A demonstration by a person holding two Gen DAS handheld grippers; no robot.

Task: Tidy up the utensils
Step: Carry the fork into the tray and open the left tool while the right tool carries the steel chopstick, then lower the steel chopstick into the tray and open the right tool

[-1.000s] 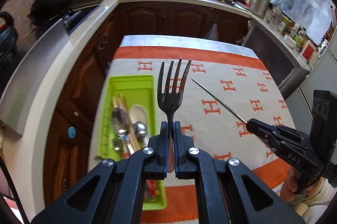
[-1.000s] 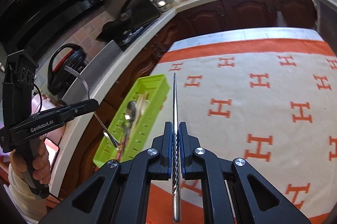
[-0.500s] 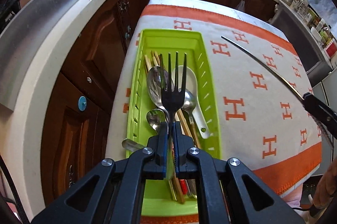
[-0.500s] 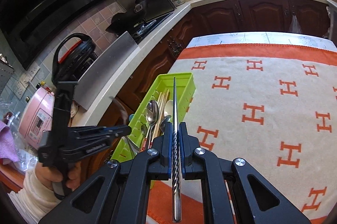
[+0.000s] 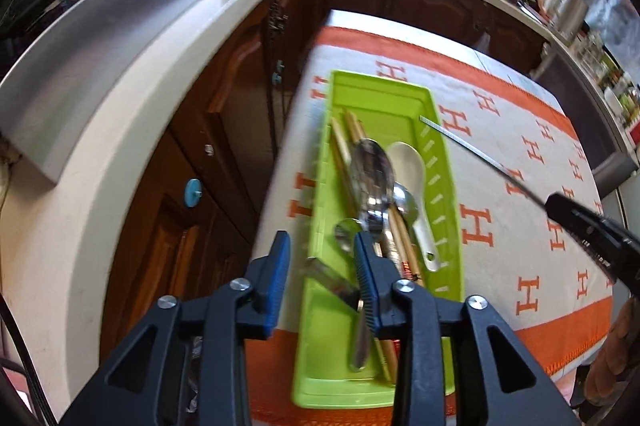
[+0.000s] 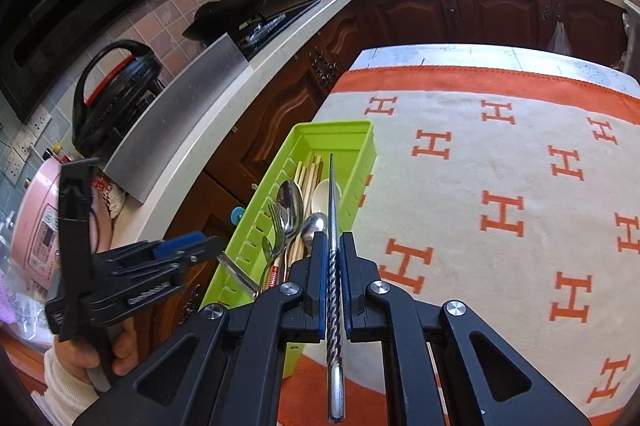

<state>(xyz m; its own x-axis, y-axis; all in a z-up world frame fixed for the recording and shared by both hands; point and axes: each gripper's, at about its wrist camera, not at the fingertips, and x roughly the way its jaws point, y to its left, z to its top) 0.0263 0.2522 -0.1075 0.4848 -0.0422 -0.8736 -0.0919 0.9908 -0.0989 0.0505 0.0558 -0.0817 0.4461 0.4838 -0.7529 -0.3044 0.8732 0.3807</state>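
The green utensil tray (image 5: 380, 97) lies on the table's left edge and holds several spoons, wooden chopsticks and a white spoon (image 5: 412, 169). My left gripper (image 5: 320, 242) hangs over the tray's near left wall, its jaws opening with nothing pressed between the pads. The fork (image 5: 359, 342) lies loose in the tray beside the right finger, its tines (image 6: 276, 222) toward the far end. My right gripper (image 6: 333, 238) is shut on a twisted metal chopstick (image 6: 331, 193), whose tip reaches over the tray (image 6: 336, 125). From the left wrist view the chopstick (image 5: 472, 149) slants in from the right gripper (image 5: 560, 205).
A flat metal handle (image 5: 326, 276) sticks out over the tray's left wall under my left gripper. The orange and white H-pattern cloth (image 6: 500, 185) covers the table. Dark wooden cabinets (image 5: 224, 129) and a pale counter (image 5: 120, 129) stand close on the left.
The left jaws have parted and the fork has dropped from them into the tray. The left gripper sank closer to the tray. The right gripper brought the chopstick left, over the tray.
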